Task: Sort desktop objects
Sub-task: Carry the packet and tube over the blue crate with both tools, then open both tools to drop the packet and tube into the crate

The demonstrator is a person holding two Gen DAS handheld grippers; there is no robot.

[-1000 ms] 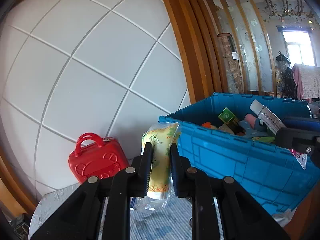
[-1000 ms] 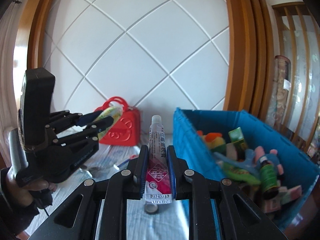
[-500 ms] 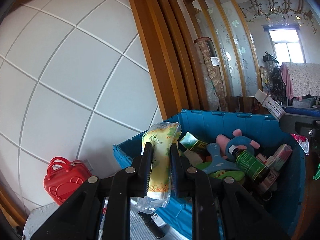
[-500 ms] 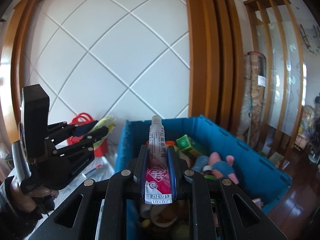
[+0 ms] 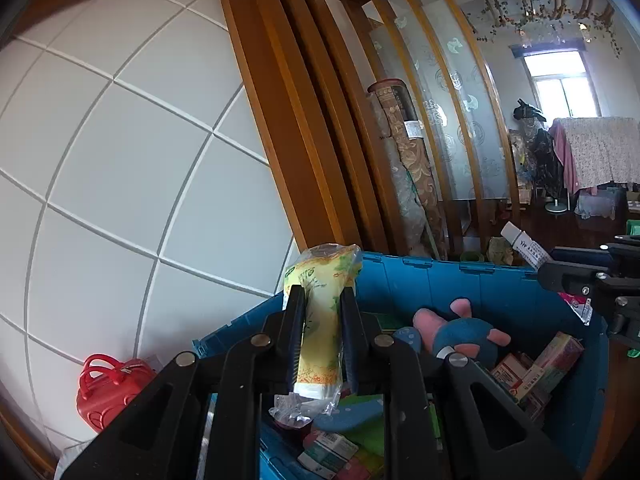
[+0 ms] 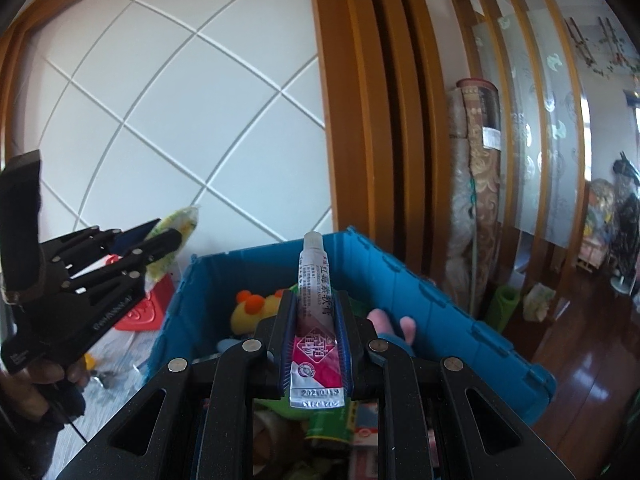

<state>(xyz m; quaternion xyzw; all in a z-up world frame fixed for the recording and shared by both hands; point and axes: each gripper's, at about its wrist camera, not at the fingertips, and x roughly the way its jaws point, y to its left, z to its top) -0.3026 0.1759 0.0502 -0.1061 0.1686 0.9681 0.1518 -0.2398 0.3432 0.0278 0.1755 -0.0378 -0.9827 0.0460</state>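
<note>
My left gripper [image 5: 322,300] is shut on a yellow-green tube in clear wrapping [image 5: 320,320] and holds it over the near left part of the blue bin [image 5: 472,280]. My right gripper [image 6: 316,300] is shut on a white and pink ointment tube [image 6: 316,300], upright above the blue bin [image 6: 420,292]. The left gripper with its tube shows at the left of the right wrist view [image 6: 160,240]. The right gripper with its tube shows at the right of the left wrist view [image 5: 560,276].
The bin holds several things: a blue and pink plush toy [image 5: 460,332], small boxes [image 5: 540,368], a yellow plush [image 6: 256,308]. A red toy suitcase [image 5: 108,388] stands left of the bin against the white panelled wall. Wooden slats and a rolled rug [image 5: 408,168] stand behind.
Both grippers have moved right from beside the bin to above it, each still holding its tube. The red suitcase has slid to the left edge of both views.
</note>
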